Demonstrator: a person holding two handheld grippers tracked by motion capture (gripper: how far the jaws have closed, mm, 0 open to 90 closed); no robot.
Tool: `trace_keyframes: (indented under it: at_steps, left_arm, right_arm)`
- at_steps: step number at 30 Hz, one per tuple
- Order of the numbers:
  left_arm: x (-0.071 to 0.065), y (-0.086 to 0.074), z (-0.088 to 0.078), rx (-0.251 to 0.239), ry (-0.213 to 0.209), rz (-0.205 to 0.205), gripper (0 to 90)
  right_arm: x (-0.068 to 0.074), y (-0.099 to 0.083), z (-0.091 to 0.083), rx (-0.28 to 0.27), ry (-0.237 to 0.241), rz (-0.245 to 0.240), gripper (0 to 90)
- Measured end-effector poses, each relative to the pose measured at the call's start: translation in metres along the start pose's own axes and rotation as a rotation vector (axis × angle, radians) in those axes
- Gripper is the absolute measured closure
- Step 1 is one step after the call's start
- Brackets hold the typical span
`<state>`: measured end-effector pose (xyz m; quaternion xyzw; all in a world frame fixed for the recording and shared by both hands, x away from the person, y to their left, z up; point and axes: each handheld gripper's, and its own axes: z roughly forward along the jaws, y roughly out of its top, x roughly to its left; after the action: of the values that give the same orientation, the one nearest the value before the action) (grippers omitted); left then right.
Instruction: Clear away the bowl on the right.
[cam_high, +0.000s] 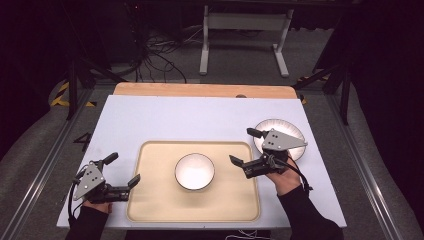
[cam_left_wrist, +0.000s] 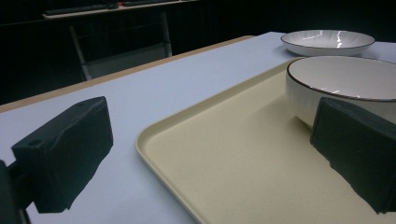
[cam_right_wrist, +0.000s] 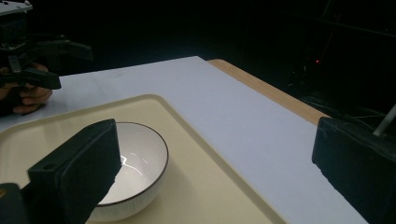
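Observation:
A beige tray (cam_high: 150, 200) lies at the near middle of the white table (cam_high: 200, 117), and a white bowl with a dark rim (cam_high: 194, 171) stands upright at its centre. A white ribbed plate (cam_high: 285, 129) rests on the table right of the tray, with part of it hidden behind my right gripper. My left gripper (cam_high: 125, 167) is open at the tray's left edge, one jaw over the tray (cam_left_wrist: 233, 158) and the bowl (cam_left_wrist: 345, 79) just beyond it. My right gripper (cam_high: 243, 146) is open at the tray's right edge, pointing toward the bowl (cam_right_wrist: 140, 154). Both are empty.
A strip of wooden tabletop (cam_high: 200, 90) runs along the far edge of the white surface. Beyond it are floor cables (cam_high: 155, 55) and a white table frame (cam_high: 245, 30). Metal rails flank the table. The far half of the white surface is bare.

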<state>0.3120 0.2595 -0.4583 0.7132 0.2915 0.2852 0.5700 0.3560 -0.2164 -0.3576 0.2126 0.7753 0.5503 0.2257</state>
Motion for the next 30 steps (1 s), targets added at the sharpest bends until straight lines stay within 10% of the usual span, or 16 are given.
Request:
trace_keyframes:
  at_steps: [30]
  left_arm:
    - [0.000,0.000,0.000,0.000,0.001,0.003,0.2]
  right_arm:
    - [-0.027,-0.078,-0.030,-0.107,-0.085,0.027,0.1]
